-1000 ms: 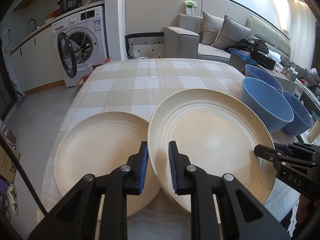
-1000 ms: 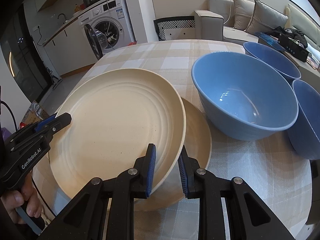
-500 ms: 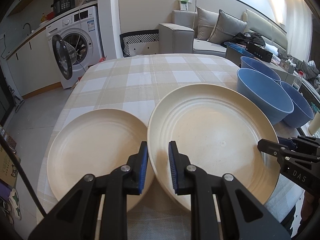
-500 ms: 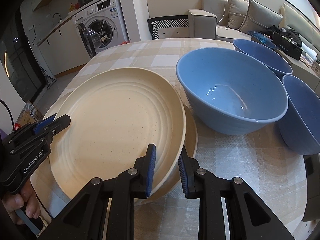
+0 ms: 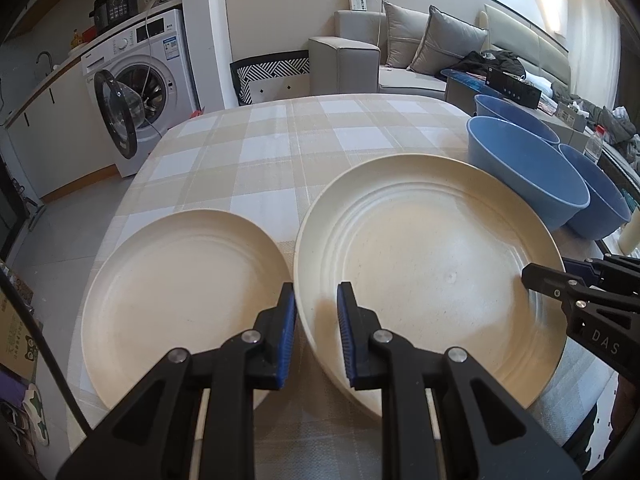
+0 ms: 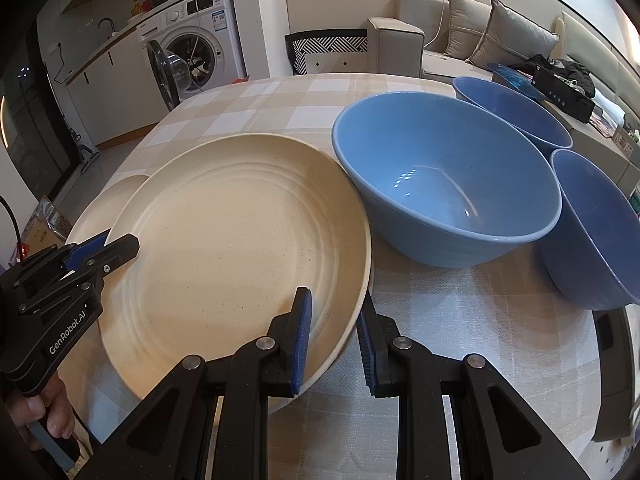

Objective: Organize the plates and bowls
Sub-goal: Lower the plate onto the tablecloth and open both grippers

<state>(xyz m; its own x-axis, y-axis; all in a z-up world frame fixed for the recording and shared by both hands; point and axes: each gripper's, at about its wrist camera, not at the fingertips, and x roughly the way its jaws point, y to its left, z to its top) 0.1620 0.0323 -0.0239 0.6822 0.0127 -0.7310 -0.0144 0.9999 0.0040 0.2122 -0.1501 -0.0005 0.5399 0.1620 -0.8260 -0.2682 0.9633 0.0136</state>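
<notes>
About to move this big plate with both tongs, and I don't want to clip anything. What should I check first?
1. Left tongs grip: ok, one finger on each side of the large plate rim.
2. Right tongs grip: ok, astride the opposite rim.
3. Gap to the nearest blue bowl: cannot tell, the edges meet in both views.
4. Gap to the second plate: cannot tell, the rims look adjacent.
5. Large plate lifted off the tablecloth: cannot tell.
</notes>
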